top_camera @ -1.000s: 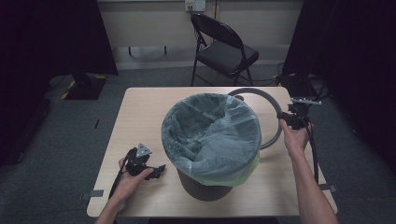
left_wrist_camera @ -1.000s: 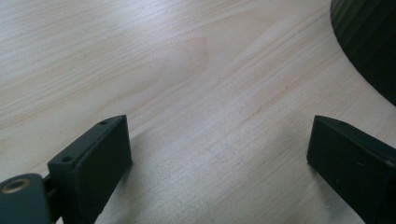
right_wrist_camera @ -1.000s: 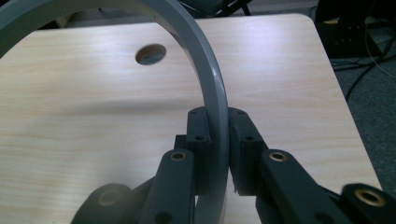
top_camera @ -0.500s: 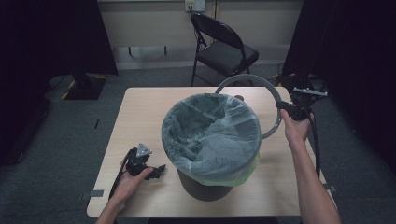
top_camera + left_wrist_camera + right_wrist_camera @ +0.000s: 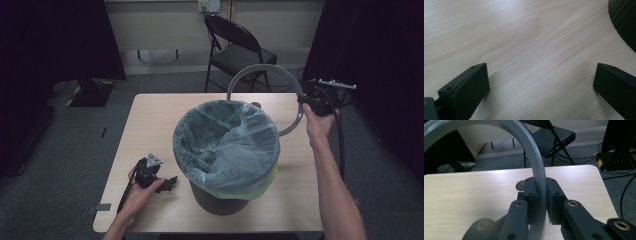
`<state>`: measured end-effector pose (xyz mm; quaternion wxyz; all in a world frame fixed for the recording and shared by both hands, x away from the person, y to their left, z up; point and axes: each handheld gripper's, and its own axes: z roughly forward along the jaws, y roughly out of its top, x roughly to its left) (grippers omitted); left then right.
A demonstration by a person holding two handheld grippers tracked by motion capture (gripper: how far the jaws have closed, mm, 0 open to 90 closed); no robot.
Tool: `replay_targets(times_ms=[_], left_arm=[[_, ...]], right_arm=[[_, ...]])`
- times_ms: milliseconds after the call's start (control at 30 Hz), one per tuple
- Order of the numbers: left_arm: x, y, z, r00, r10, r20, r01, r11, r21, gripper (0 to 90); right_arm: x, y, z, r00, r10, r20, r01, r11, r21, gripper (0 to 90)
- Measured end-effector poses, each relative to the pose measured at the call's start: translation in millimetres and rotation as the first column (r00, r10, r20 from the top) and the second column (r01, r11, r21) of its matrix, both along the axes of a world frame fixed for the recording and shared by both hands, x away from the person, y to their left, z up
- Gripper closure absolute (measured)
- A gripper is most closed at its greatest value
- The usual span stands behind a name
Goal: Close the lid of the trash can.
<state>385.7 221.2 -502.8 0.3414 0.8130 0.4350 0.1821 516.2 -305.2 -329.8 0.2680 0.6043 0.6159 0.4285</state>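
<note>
A pale wooden worktop (image 5: 150, 130) stands in a dim room with a folding chair (image 5: 239, 50) behind it at the top of the frame. In the right gripper view the right gripper (image 5: 541, 195) has its fingers (image 5: 530, 195) clamped on a grey ring (image 5: 260, 70), which stands tilted at upper right above the far rim of the lined bin (image 5: 226, 150); at lower left the left gripper (image 5: 541, 82) rests on the wood, fingers wide apart and empty. The step in hand looks like carrying the ring to the bin, so next it probably needs levelling and centring over the bag's rim before it is pressed down.

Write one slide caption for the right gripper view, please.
Hand-held gripper clamps the grey ring above the wooden table.
</note>
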Motion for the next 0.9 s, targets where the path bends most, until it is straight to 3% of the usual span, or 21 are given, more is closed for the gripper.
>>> replay_targets(times_ms=[300, 533, 633, 700, 900], left_arm=[[0.0, 0.0, 0.0, 1.0, 0.0, 0.0, 0.0, 1.0, 0.0, 0.0], [0.0, 0.1, 0.2, 1.0, -0.001, -0.002, 0.001, 1.0, -0.001, 0.0], [0.0, 0.0, 0.2, 1.0, -0.001, -0.004, 0.001, 1.0, -0.002, 0.0], [0.0, 0.0, 0.2, 1.0, -0.001, -0.004, 0.001, 1.0, -0.002, 0.0], [-0.1, -0.1, 0.5, 1.0, 0.0, -0.005, 0.0, 1.0, 0.002, 0.0]], right_arm=[[16.0, 1.6, 1.4, 0.9999, -0.011, -0.009, 0.011, 0.998, 0.068, 80.6], [31.1, -2.6, 6.6, 0.9992, -0.034, -0.022, 0.037, 0.989, 0.145, 80.6], [37.9, -8.3, 11.8, 0.9993, -0.027, -0.026, 0.032, 0.976, 0.214, 80.7], [40.3, -10.7, 17.2, 0.9998, -0.001, -0.02, 0.006, 0.962, 0.272, 80.6], [34.9, -3.2, 39.6, 0.9939, 0.106, 0.029, -0.11, 0.933, 0.344, 80.6]])
